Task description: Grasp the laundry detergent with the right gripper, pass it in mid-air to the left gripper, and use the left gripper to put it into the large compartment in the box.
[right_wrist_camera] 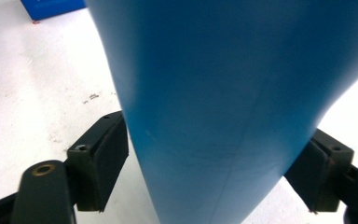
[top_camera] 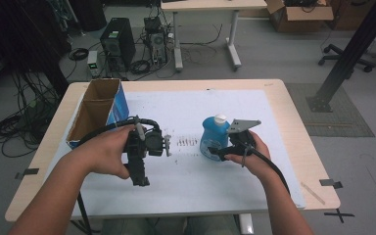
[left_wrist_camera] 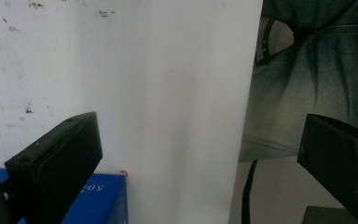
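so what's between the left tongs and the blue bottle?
Bare white mat with dark scuff marks, per the high view; left tongs, blue bottle.

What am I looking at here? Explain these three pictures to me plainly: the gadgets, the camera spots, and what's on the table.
A person holds a hand-operated two-jaw gripper in each hand. The high view looks down on the table from above; the other two come from cameras riding on each gripper, looking along its black jaws. The left gripper is open and holds nothing, above the white table cover. The right gripper has its jaws against both sides of a blue bottle with a white cap, standing upright. An open cardboard box with blue sides sits at the table's left.
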`<state>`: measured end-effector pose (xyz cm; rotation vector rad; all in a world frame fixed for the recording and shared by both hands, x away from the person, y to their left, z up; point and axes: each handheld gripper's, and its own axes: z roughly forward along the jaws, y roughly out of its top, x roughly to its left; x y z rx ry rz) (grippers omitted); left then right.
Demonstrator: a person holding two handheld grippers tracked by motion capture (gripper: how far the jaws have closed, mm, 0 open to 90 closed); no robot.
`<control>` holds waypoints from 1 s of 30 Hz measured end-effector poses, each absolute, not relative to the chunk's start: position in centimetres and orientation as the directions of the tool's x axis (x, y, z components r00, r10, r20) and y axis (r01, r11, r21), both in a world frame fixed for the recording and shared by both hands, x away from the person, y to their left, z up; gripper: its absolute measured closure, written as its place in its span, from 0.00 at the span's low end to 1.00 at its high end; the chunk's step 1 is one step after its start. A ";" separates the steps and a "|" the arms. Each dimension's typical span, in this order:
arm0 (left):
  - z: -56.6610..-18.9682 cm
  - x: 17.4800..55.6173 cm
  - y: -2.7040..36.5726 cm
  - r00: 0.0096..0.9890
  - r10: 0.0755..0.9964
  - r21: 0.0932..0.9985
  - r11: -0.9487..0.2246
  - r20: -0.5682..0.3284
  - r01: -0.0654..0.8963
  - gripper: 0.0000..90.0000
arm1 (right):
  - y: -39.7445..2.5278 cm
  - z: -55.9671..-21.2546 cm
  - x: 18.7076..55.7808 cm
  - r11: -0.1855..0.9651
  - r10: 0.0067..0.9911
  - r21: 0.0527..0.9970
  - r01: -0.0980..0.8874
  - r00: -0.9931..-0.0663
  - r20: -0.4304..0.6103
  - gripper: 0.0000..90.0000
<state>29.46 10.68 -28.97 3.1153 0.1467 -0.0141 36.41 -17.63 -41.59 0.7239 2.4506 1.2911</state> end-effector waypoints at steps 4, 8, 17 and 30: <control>-29.0 29.5 10.7 0.995 0.096 0.022 -0.995 -0.011 0.096 0.00 | -17.5 -41.7 36.4 0.478 0.549 0.827 0.297 -0.835 -0.017 0.28; -29.0 29.5 10.7 0.995 0.095 0.023 -0.995 -0.010 0.095 0.00 | -17.5 -41.8 36.4 0.476 0.549 0.829 0.294 -0.836 -0.019 0.30; -28.9 29.5 10.6 0.995 0.097 0.021 -0.995 -0.009 0.097 0.00 | -17.5 -41.8 36.4 0.464 0.555 0.839 0.284 -0.831 -0.026 0.38; -28.9 29.5 10.6 0.996 0.094 0.021 -0.995 -0.007 0.094 0.00 | -17.4 -41.9 36.4 0.467 0.542 0.841 0.272 -0.840 -0.029 0.48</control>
